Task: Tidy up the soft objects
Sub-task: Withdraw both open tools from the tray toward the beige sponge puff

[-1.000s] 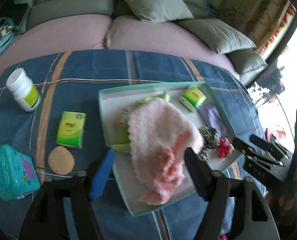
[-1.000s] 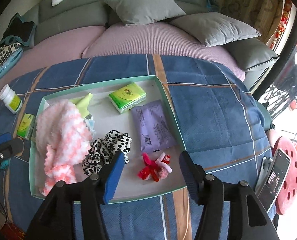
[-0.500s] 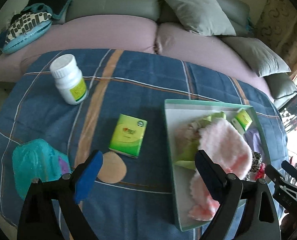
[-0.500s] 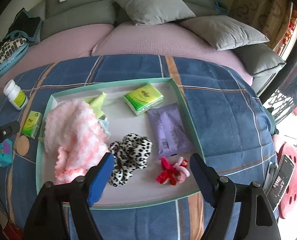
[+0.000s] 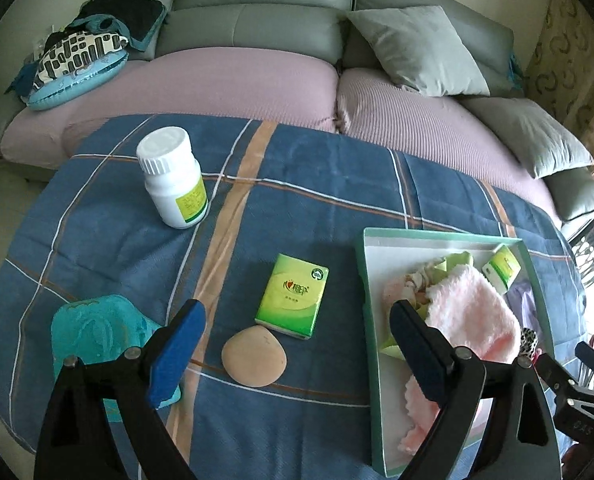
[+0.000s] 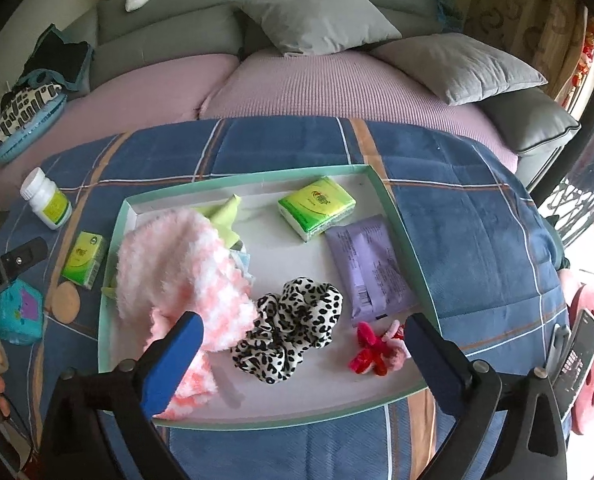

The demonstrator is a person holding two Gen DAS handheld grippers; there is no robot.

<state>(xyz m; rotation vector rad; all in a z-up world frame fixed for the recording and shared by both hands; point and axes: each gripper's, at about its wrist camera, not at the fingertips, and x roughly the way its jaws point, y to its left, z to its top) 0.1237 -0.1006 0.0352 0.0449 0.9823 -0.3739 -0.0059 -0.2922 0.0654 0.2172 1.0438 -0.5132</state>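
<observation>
Tray (image 6: pixel 393 196) holding pink cloth (image 6: pixel 181 272), scrunchie (image 6: pixel 293 332), tissue pack (image 6: pixel 317 206), purple packet (image 6: pixel 371 270), red tie (image 6: pixel 371 350).
Only in left view: sponge (image 5: pixel 253 356) centred between spread left fingers (image 5: pixel 177 356); earlier over tray, now beside it. Right fingers (image 6: pixel 173 364) just opened wide, empty.

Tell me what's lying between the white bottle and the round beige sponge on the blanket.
Only the green tissue pack, nearer the beige sponge than the white bottle; left wrist view shows it.
</observation>
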